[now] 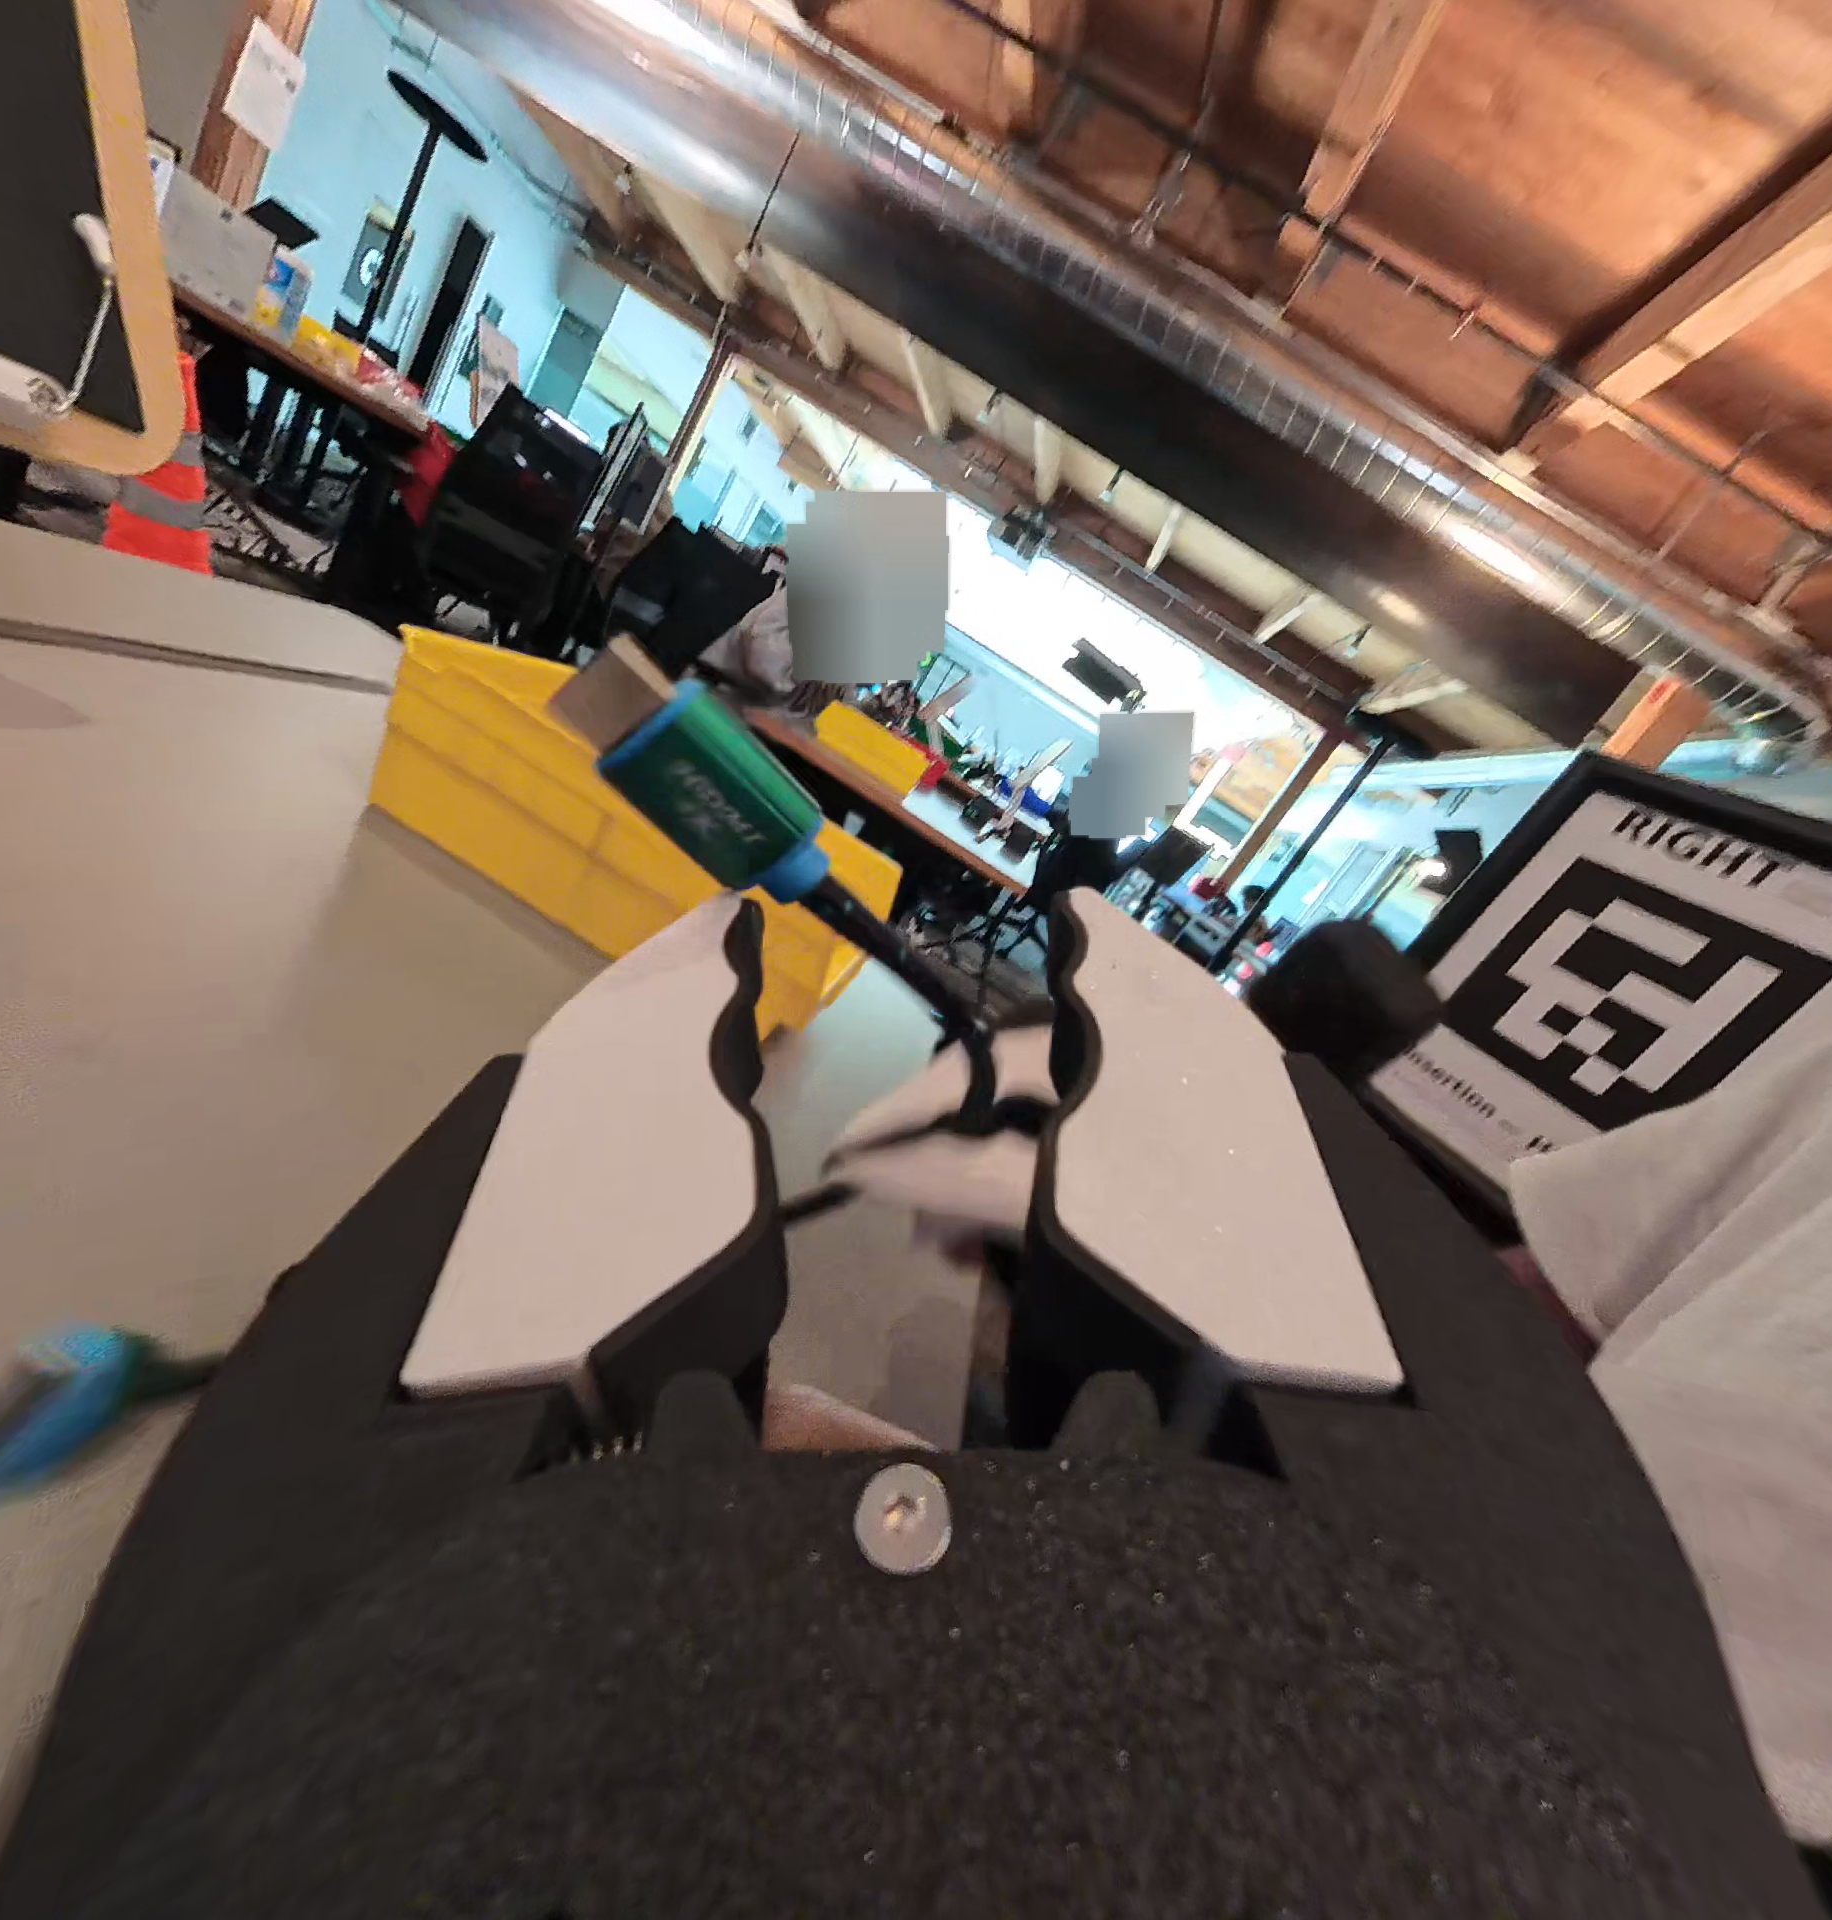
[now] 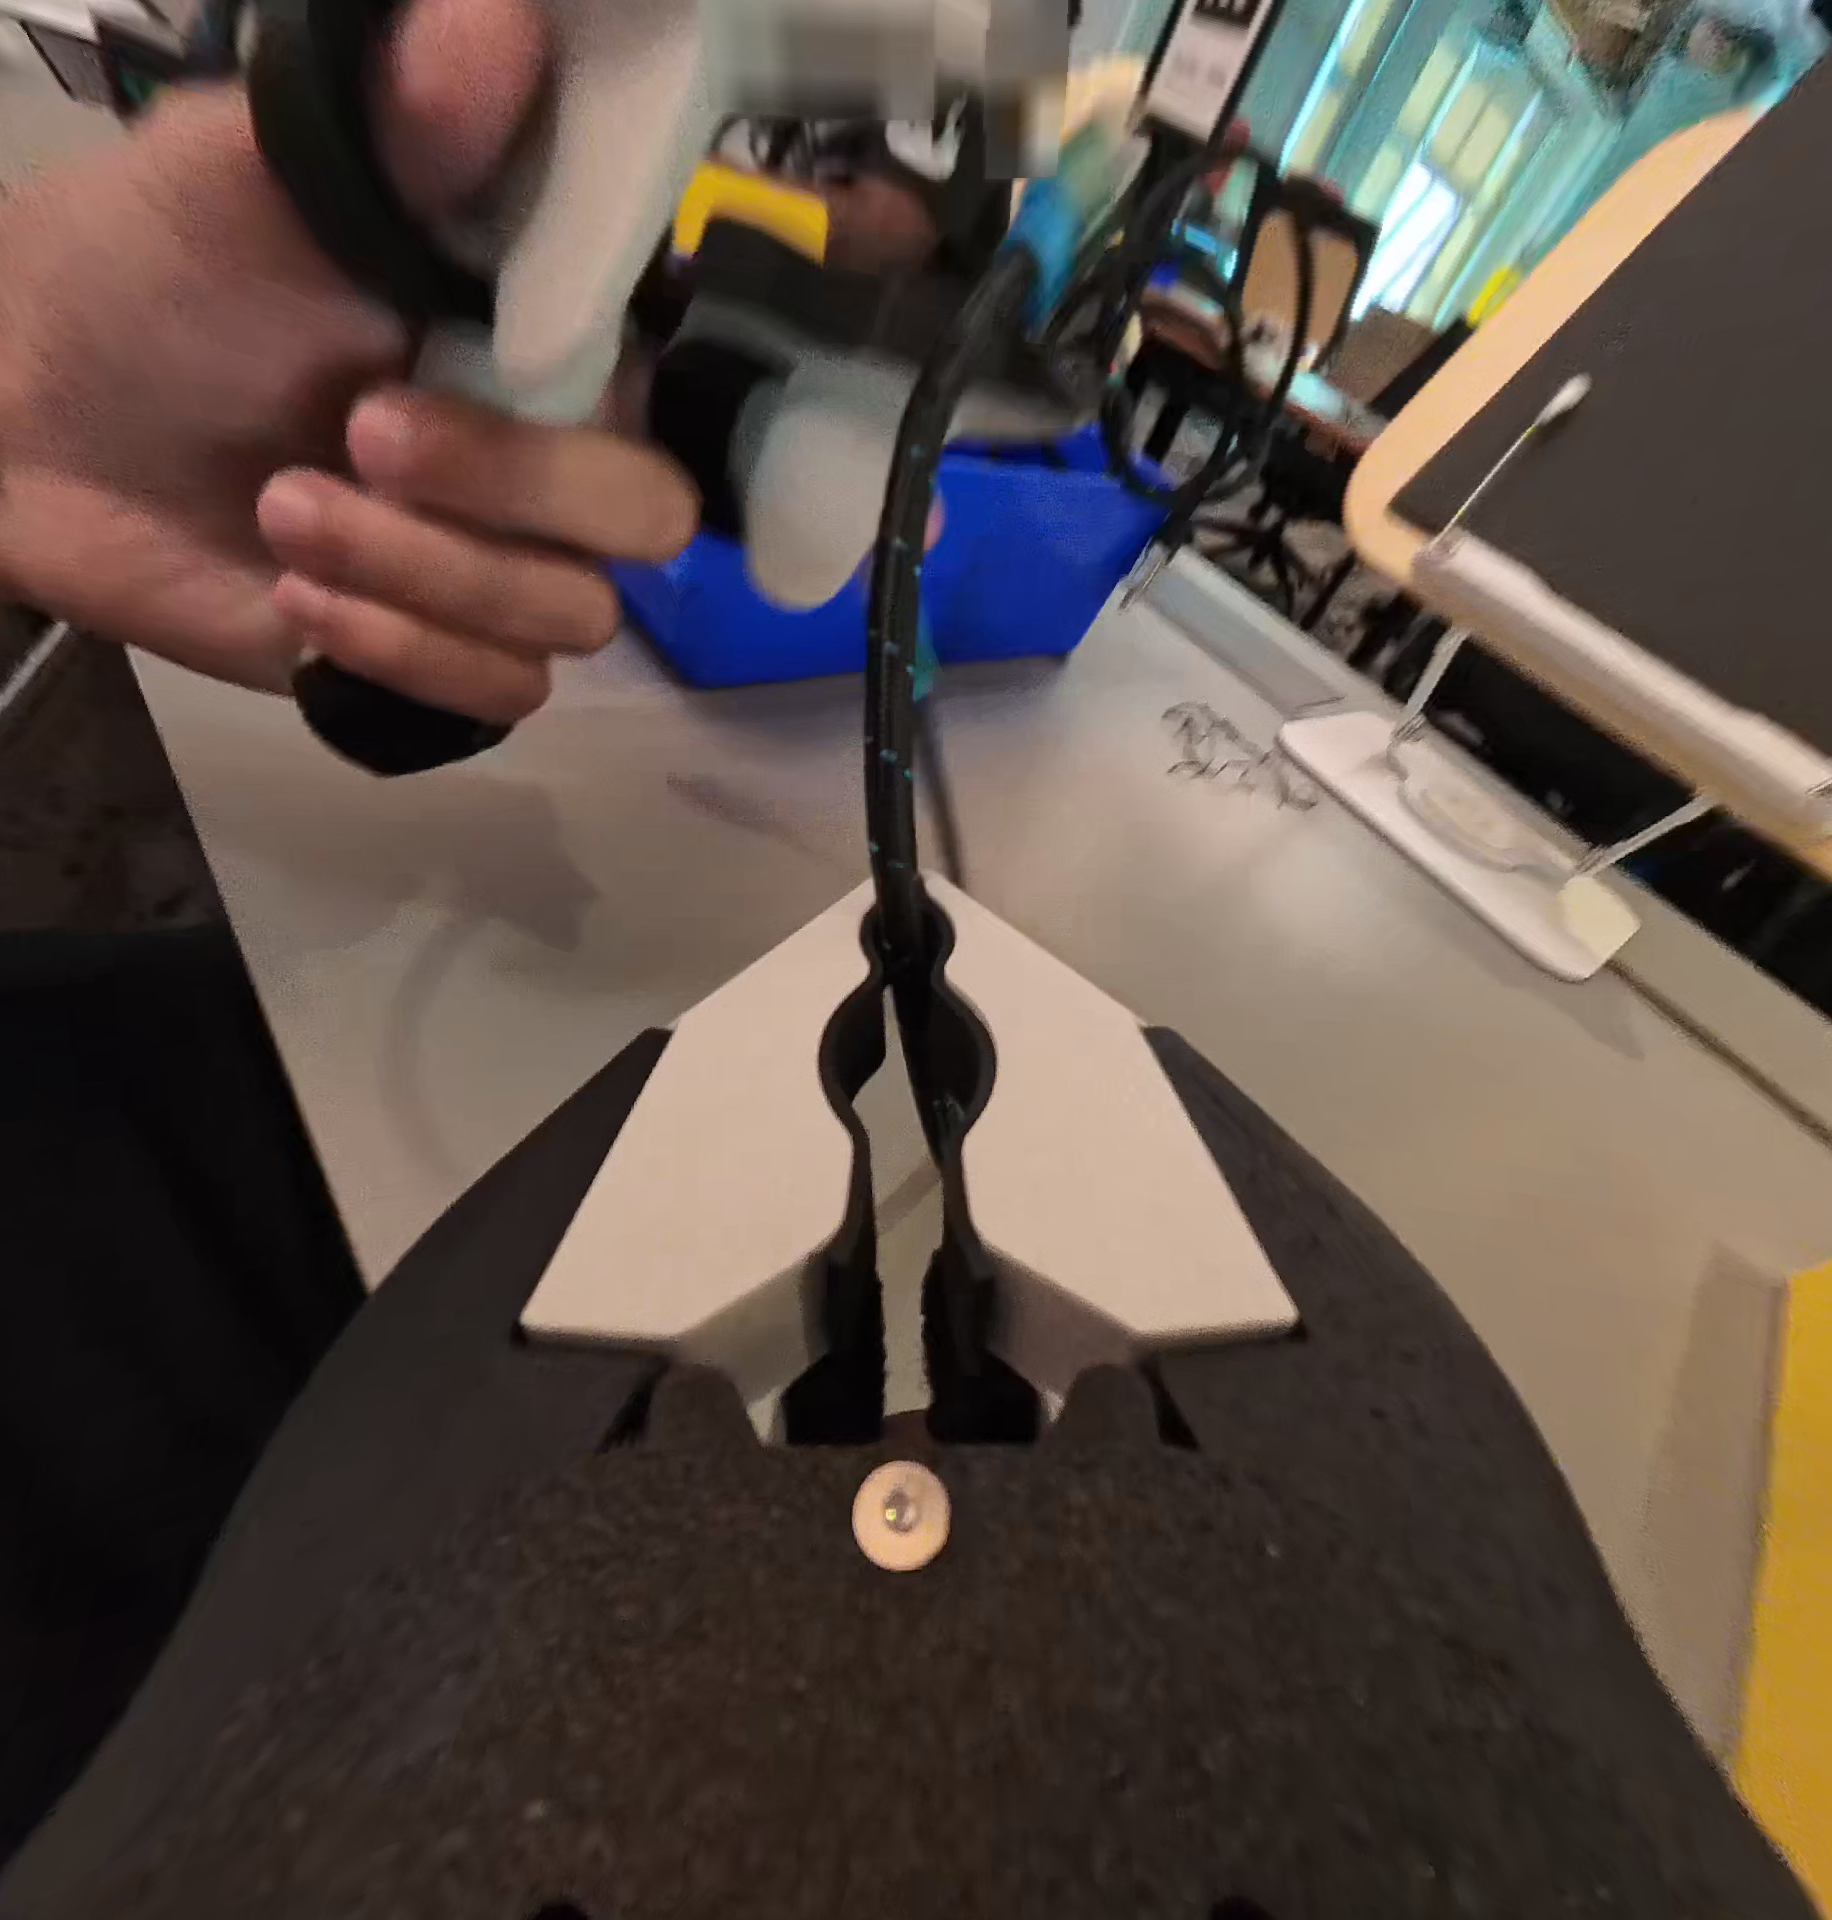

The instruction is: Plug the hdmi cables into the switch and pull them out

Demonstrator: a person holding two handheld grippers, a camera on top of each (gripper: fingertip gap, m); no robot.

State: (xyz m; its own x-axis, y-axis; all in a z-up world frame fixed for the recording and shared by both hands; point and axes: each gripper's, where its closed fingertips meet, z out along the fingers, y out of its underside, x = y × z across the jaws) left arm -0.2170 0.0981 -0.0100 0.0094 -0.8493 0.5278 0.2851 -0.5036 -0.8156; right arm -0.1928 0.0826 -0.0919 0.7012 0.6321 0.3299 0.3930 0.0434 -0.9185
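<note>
In the left wrist view, my left gripper (image 1: pixel 901 914) is open and empty. An HDMI plug (image 1: pixel 683 769) with a green and blue shell and a bare metal tip hangs in the air just beyond my left fingertip. Its black cable (image 1: pixel 933 997) runs down behind my right finger. In the right wrist view, my right gripper (image 2: pixel 901 914) is shut on that black braided cable (image 2: pixel 891 644), which rises from the fingertips. A second, blurred blue plug (image 1: pixel 50 1392) lies on the table at the lower left. No switch is in view.
A hand (image 2: pixel 216 416) holds the left gripper above the grey table (image 2: pixel 1203 1039). The right gripper's body with a marker tag (image 1: pixel 1639 977) is close on the right. Yellow bins (image 1: pixel 517 790), a blue bin (image 2: pixel 995 561) and a white stand with a black board (image 2: pixel 1494 831) stand around. The left gripper's tips are roughly 9 cm from the right gripper's.
</note>
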